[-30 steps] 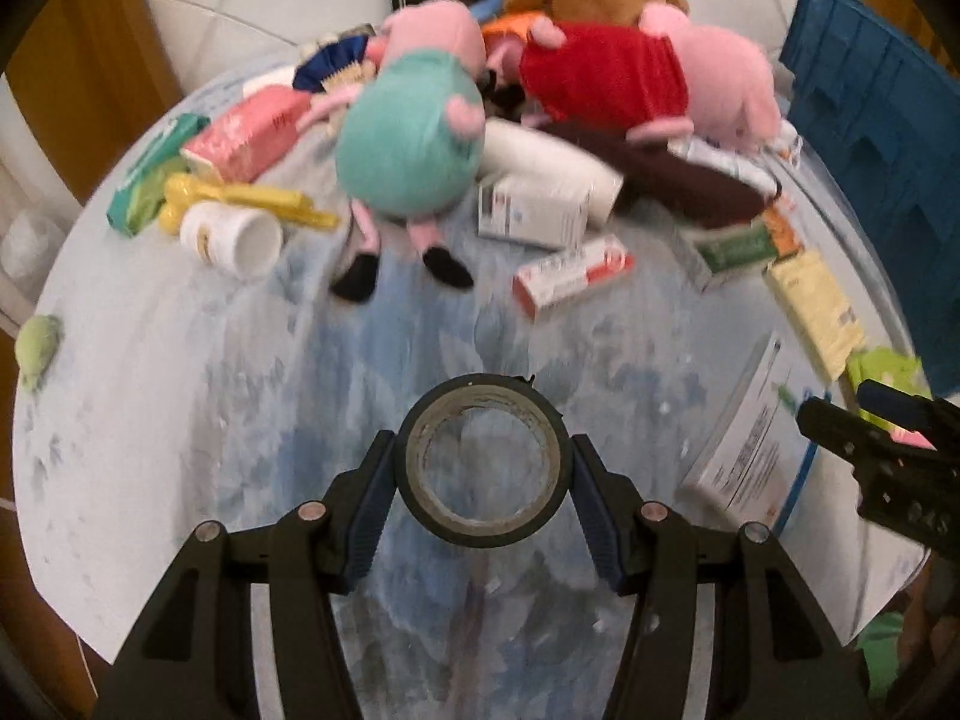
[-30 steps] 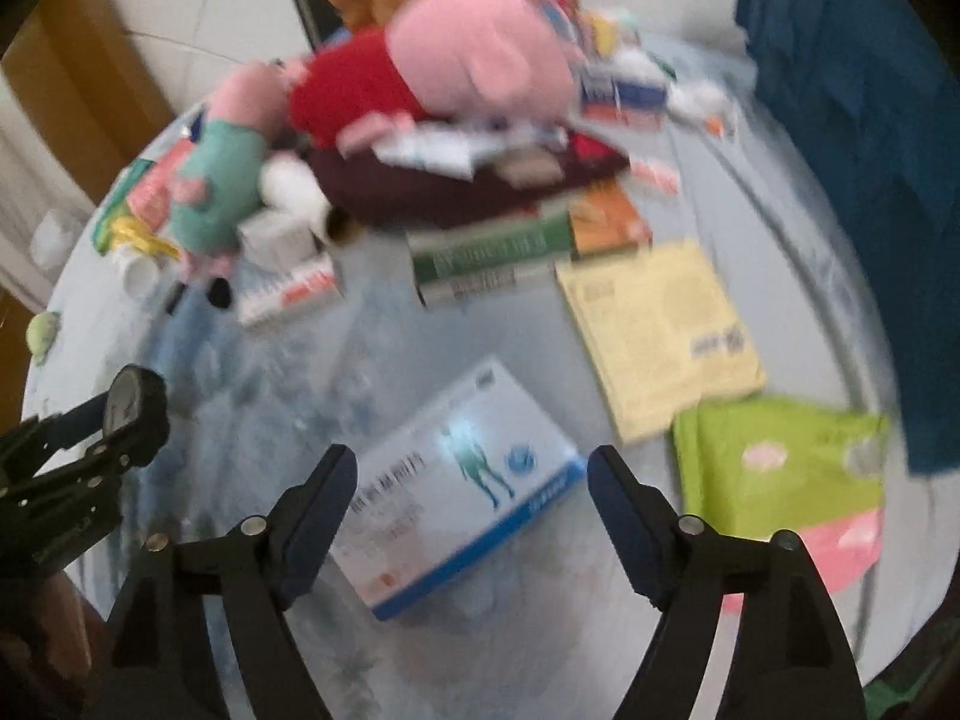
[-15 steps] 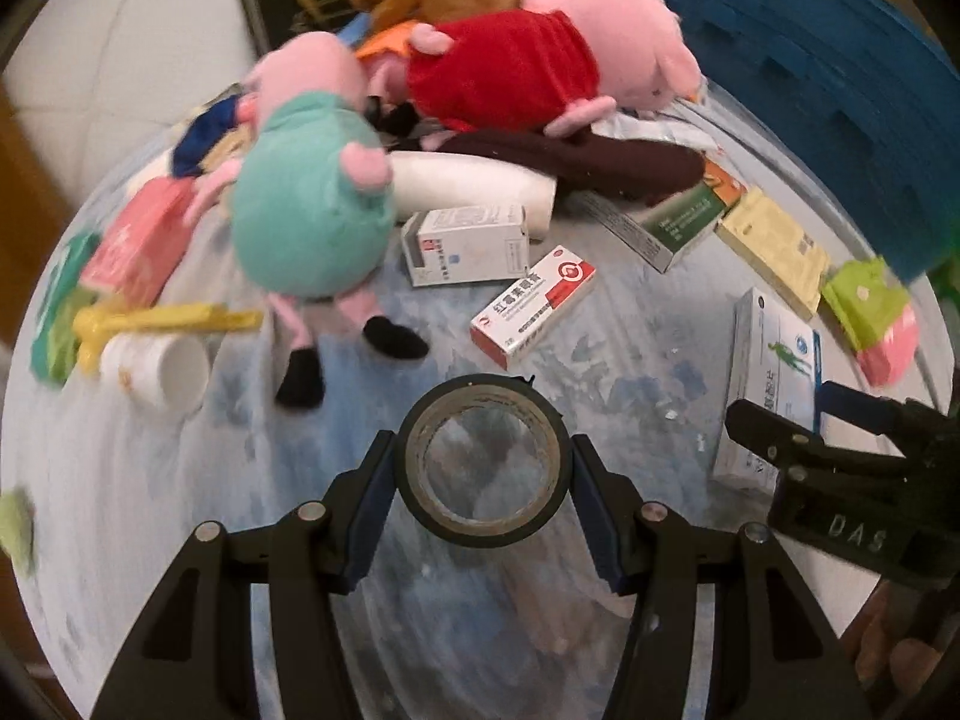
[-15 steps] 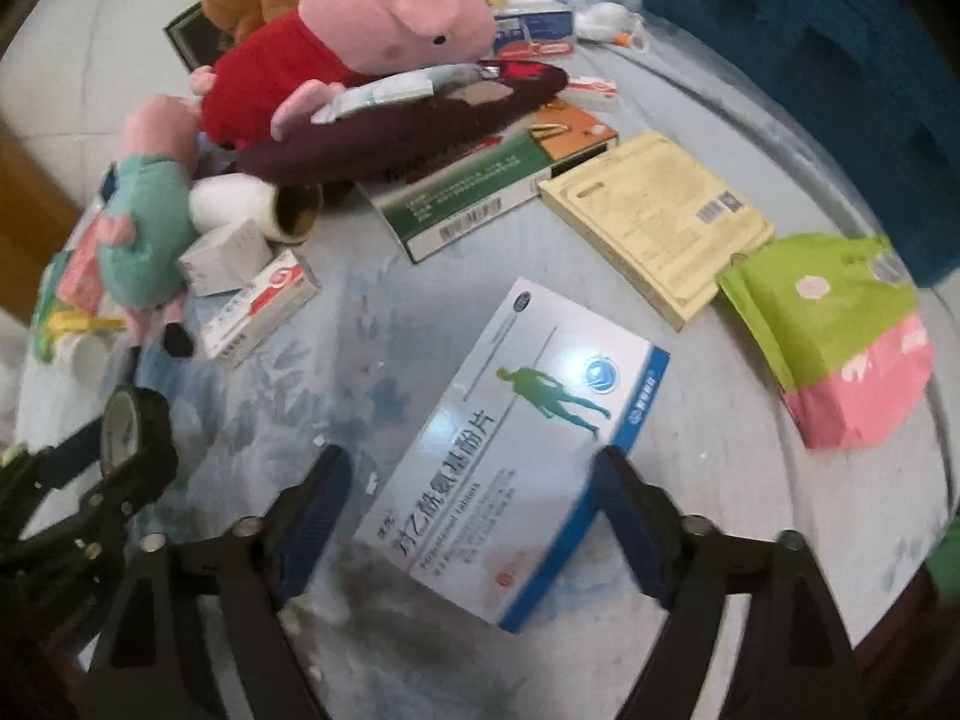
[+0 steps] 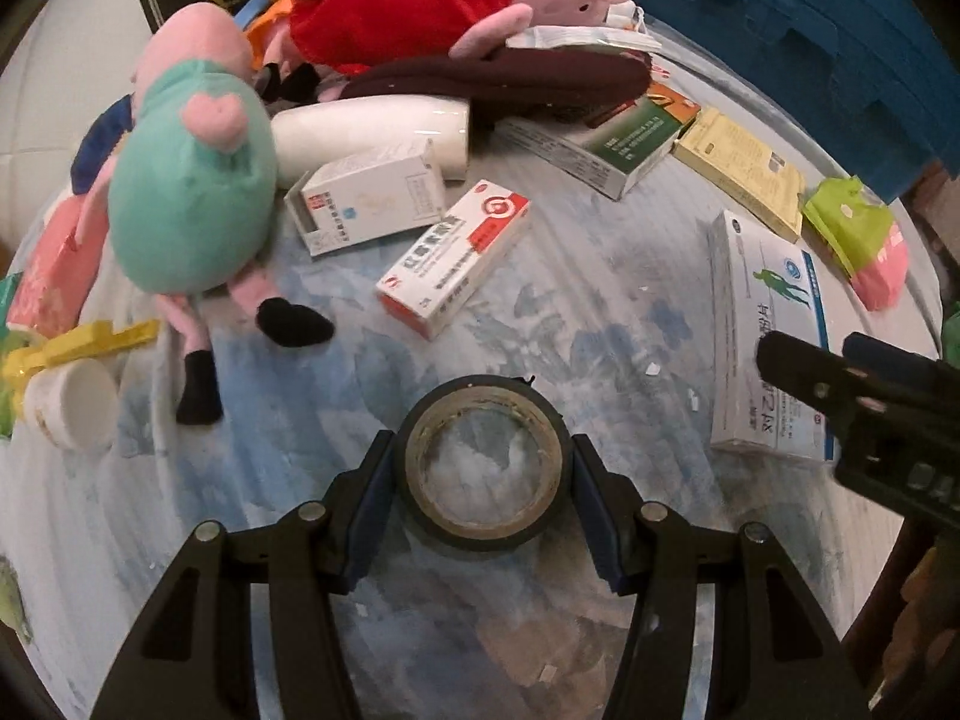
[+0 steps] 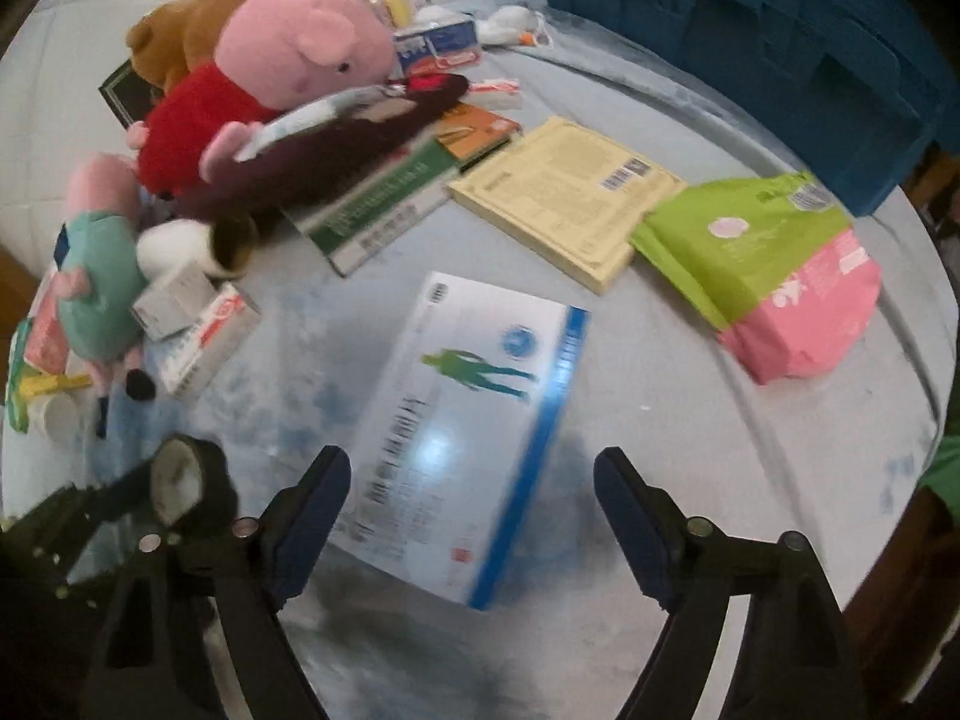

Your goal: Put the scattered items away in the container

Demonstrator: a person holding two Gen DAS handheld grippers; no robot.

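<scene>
Tape gripped, right gripper closing in on the white box

Left wrist view: tape roll (image 5: 485, 465) sits clamped between the left gripper's (image 5: 485, 474) blue pads, one pad on each side of its black rim, exactly as it did a second ago and half a second ago, so the hold has not slipped. What has changed is the scene around it: the toy pile has swung from the top centre toward the upper left, and the blue container (image 5: 810, 36) now fills more of the upper right, which reads as this hand turning toward the bin. The right gripper (image 5: 840, 372) has also pushed further in from the right edge and now overlaps the near end of the white and blue medicine box (image 5: 762, 312). The gripper points forward and down over the table (image 5: 300, 570); whether the roll touches the cloth or is just off it I cannot tell.

Right wrist view: the medicine box (image 6: 468, 432) has grown large and slid down between the open fingers, where a second ago it lay ahead of them. The right gripper (image 6: 474, 516) is spread wide, left pad (image 6: 312, 510) at the box's near left corner and right pad (image 6: 630, 516) well clear of its blue edge, neither pressing. The frame is blurred, suggesting motion. My judgement: a pick of this box is being lined up while the tape waits for the container (image 6: 750, 42) at the far right.
</scene>
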